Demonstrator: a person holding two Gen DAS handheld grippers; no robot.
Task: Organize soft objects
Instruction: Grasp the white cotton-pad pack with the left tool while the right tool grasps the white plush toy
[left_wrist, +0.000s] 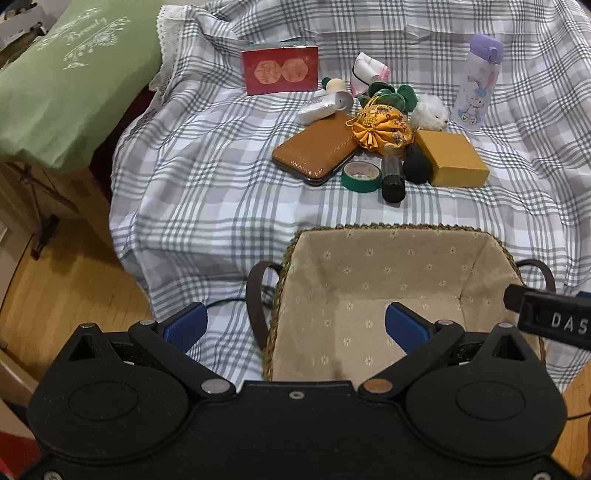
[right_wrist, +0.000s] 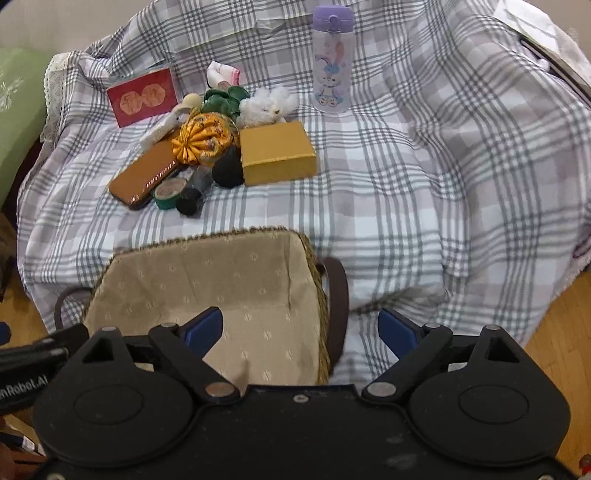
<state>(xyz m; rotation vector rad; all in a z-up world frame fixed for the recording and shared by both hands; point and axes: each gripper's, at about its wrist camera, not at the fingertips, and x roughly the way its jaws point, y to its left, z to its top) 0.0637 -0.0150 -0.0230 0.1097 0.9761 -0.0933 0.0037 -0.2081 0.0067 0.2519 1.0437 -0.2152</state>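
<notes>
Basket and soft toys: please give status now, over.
Left gripper and right gripper open, nothing held. Basket holds nothing. White plush in the pile, yellow box right in front.

The basket (left_wrist: 399, 236) is sitting nearest on the cloth (left_wrist: 207, 192); the box (left_wrist: 452, 158) is lying behind it, the bottle (left_wrist: 476, 85) standing farther back.

Bare cloth (right_wrist: 388, 192) between basket (right_wrist: 207, 240) and clutter (right_wrist: 207, 147)

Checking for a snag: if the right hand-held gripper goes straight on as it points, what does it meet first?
Probably the basket's right rim and dark handle, between its open fingers; depth is unclear.
</notes>
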